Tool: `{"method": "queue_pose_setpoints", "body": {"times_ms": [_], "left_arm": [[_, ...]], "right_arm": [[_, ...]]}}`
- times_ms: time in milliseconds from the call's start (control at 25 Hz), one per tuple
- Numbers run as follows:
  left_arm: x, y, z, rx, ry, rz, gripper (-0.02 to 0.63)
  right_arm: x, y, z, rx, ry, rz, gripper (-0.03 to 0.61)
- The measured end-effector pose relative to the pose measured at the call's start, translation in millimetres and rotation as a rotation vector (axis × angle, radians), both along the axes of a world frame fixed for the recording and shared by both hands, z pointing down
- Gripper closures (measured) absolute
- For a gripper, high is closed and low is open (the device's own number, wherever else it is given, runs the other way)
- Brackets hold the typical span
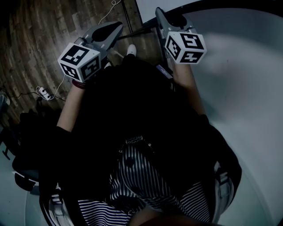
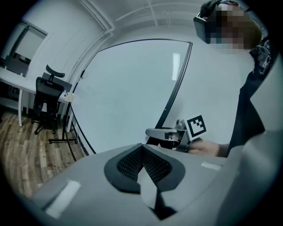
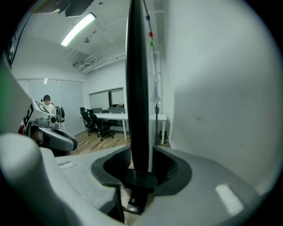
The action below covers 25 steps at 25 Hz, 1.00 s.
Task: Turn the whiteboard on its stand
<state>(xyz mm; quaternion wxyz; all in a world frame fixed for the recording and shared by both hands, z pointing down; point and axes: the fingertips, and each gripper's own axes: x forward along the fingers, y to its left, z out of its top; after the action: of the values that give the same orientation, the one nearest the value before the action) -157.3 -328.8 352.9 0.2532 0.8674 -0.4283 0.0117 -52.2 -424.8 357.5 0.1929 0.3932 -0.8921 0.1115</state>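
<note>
Head view: whiteboard fills the right side, its white face turned up towards the camera. It looks tilted off vertical, so I'd say it's mid-turn, not finished. Right gripper is at the board's dark frame edge. Left gripper hangs over the wood floor, clear of the board.

Left gripper view: left gripper jaws together, nothing between them. Whiteboard is ahead and leaning, not touched by this gripper. Right gripper sits on the lower part of the frame. Office chair is behind, well apart.

Right gripper view: frame runs straight up between the right gripper jaws. Pads sit on both sides, which reads as clamped on the board edge. Board face is to the right.

Status: grip on, rotation partly done. Left to do: swing it through, settle it, release.
</note>
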Motion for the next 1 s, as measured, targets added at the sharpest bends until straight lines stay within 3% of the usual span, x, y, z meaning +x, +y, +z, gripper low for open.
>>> {"method": "queue_pose_setpoints", "body": {"times_ms": [360, 600, 840, 1000], "left_arm": [[15, -7, 2, -0.009, 0.0, 0.039, 0.607], [21, -10, 5, -0.018, -0.005, 0.065, 0.607], [14, -2, 3, -0.007, -0.021, 0.072, 0.607], [9, -1, 1, 0.006, -0.037, 0.074, 0.607]], "right_arm": [[4, -5, 4, 0.012, 0.027, -0.023, 0.42], [6, -13, 8, -0.043, 0.057, -0.107, 0.413], [23, -8, 6, -0.053, -0.014, -0.025, 0.377], [42, -16, -9, 0.019, 0.001, 0.039, 0.377]]}}
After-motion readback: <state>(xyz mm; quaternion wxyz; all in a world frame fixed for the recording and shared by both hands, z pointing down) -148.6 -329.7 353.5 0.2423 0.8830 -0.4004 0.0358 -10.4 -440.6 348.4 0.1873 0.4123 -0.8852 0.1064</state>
